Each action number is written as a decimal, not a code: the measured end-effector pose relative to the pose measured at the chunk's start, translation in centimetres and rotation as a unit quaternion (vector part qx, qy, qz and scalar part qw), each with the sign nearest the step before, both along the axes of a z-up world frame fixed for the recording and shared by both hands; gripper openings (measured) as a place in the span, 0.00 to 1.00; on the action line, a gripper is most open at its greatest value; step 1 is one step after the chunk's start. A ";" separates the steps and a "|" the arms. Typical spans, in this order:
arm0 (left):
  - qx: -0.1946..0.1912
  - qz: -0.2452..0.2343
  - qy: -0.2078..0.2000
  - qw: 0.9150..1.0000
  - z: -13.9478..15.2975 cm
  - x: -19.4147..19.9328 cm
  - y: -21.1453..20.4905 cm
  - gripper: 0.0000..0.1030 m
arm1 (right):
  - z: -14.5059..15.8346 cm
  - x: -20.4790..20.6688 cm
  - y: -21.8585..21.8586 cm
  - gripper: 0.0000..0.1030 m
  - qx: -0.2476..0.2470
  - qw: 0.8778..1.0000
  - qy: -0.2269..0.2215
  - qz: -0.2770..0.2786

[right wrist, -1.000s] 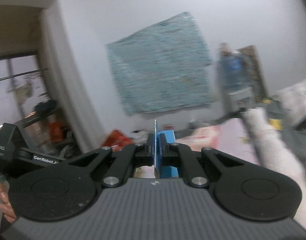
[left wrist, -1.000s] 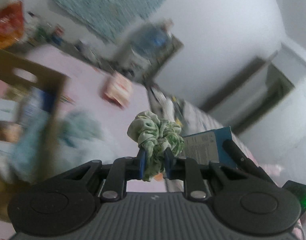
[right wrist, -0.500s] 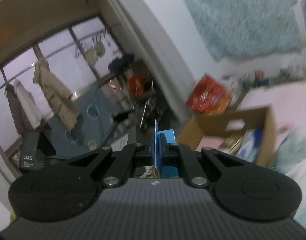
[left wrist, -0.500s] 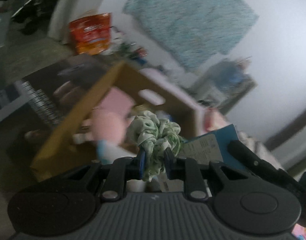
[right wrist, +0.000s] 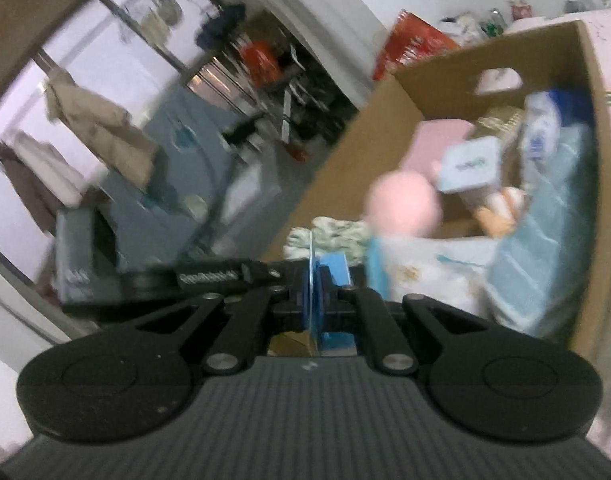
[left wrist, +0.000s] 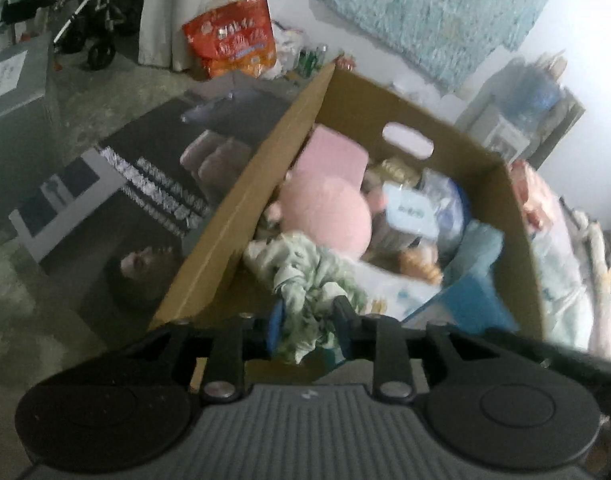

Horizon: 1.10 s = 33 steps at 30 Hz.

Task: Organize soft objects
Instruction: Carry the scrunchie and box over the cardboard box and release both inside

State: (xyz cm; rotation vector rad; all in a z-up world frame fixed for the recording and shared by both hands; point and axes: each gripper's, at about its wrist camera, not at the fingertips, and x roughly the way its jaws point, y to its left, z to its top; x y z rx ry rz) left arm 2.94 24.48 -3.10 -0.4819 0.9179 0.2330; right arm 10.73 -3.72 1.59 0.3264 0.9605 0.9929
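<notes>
The left claw (left wrist: 307, 322) has the green-and-white scrunchie (left wrist: 305, 280) between its blue pads, jaws opening now, fabric bunched in the gap and spilling out toward 12 o'clock over the near wall of the cardboard box (left wrist: 241, 216). The right claw (right wrist: 314, 300) is clamped tight on a thin blue card package (right wrist: 335, 272), seen edge-on, sticking out toward 12 o'clock; in the left wrist view the same blue package shows at about 4 o'clock of the scrunchie, low in the box. Risks, as I judge them: the scrunchie hangs right at the near-left corner of the box, so a release here may drop it on the rim or outside onto the floor at 9 o'clock; the frill could also snag on a pad and stay hanging as the jaws part. The box is already crowded with a pink plush toy (left wrist: 325, 216), a doll (left wrist: 419, 266) and light blue packs, so the scrunchie may land on top and roll off. Both views are blurred, so the exact spot over the rim is hard to tell. The scrunchie is a crumpled ring with no real front; its bunch runs lengthwise from the pads up toward 11 o'clock. The package's long axis can't be read from the right wrist view.
</notes>
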 end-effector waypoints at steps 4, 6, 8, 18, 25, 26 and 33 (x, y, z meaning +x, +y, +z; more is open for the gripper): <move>-0.006 0.002 0.008 1.000 -0.7 -0.1 0.0 0.29 | 1.2 -0.5 -1.2 0.08 -0.065 0.997 -0.047 0.003; 0.001 0.004 0.004 1.000 -0.7 -0.2 0.0 0.34 | 1.4 -1.0 -1.7 0.12 -0.091 0.994 -0.061 0.009; 0.010 0.007 0.002 1.000 -0.5 -0.3 -0.1 0.39 | 1.5 -1.6 -2.5 0.12 -0.107 0.992 -0.070 0.014; 0.041 0.012 -0.051 0.998 1.8 -1.5 -1.2 0.73 | 4.0 -2.8 -6.8 0.47 -0.110 0.987 -0.113 -0.016; 0.066 0.000 -0.085 0.994 3.5 -2.5 -2.4 0.87 | 5.6 -1.6 -9.6 0.47 -0.044 0.991 -0.110 -0.059; 0.075 -0.005 -0.088 0.993 3.7 -2.7 -2.7 0.89 | 5.7 -1.5 -9.9 0.49 -0.035 0.991 -0.106 -0.067; 0.139 0.007 -0.114 0.984 4.9 -4.5 -4.5 1.00 | 5.1 1.2 -7.5 0.49 -0.019 0.996 -0.071 -0.050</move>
